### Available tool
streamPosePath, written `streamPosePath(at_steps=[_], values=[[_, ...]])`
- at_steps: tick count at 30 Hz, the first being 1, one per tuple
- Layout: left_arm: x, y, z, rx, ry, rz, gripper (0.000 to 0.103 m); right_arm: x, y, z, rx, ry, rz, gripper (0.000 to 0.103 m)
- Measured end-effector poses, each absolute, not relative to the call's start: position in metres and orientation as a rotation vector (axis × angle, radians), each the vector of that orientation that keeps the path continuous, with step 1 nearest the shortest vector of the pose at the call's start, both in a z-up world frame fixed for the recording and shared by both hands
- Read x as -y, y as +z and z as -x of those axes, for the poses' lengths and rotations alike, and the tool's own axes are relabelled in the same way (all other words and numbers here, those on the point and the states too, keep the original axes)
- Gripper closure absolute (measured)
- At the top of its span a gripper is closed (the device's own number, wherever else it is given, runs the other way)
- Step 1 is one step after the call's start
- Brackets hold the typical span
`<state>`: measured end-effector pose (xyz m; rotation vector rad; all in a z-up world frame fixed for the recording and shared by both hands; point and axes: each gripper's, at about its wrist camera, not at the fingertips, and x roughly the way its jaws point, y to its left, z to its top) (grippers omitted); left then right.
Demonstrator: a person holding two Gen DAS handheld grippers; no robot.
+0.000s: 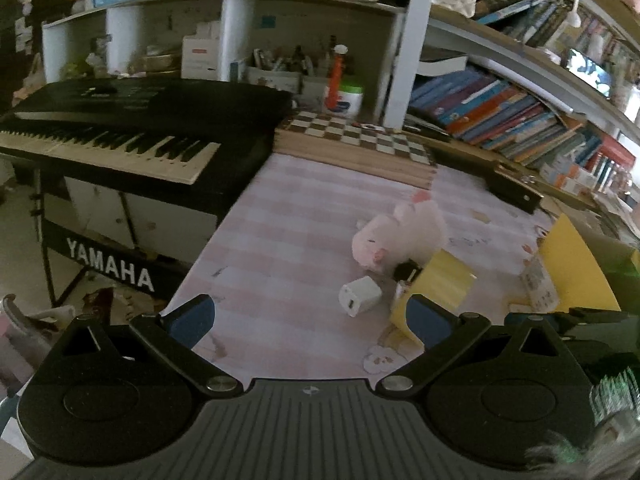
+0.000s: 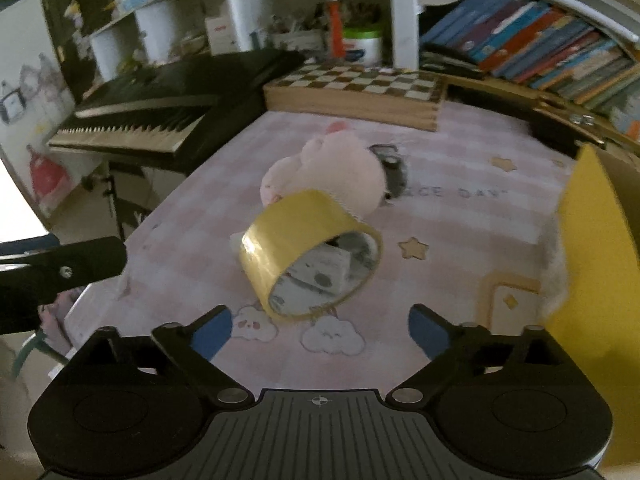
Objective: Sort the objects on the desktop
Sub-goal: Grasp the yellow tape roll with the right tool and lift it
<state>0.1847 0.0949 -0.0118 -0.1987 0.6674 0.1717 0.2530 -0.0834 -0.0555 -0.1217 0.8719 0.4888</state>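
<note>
A yellow tape roll lies tilted on the pink checked table mat, just ahead of my right gripper, which is open and empty. It also shows in the left wrist view. Behind it lies a pink plush toy, seen in the left wrist view too. A white charger cube sits ahead of my open, empty left gripper. A small black object lies between plush and tape.
A yellow box stands at the right. A wooden chessboard box sits at the back. A Yamaha keyboard stands left of the table. Shelves of books line the back right. The left gripper's body shows at left.
</note>
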Motion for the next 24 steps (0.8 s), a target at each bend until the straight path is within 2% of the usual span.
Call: streamPosePath(at_steps=[14,17,24], values=[[-0.098,-0.012,-0.207,-0.687,0.254,0.199,0.002,0.064,-0.083,-0.302,-0.907,0.573,0.145,0.001],[-0.096,-0.015,-0.212,-0.702,0.251,0.207,0.003,0.068,-0.081,-0.305,-0.895,0.608,0.126,0.005],[-0.090,-0.025,-0.224,-0.744,0.235,0.224,0.003,0.090,-0.062,-0.306,-0.839,0.586,0.092,0.006]])
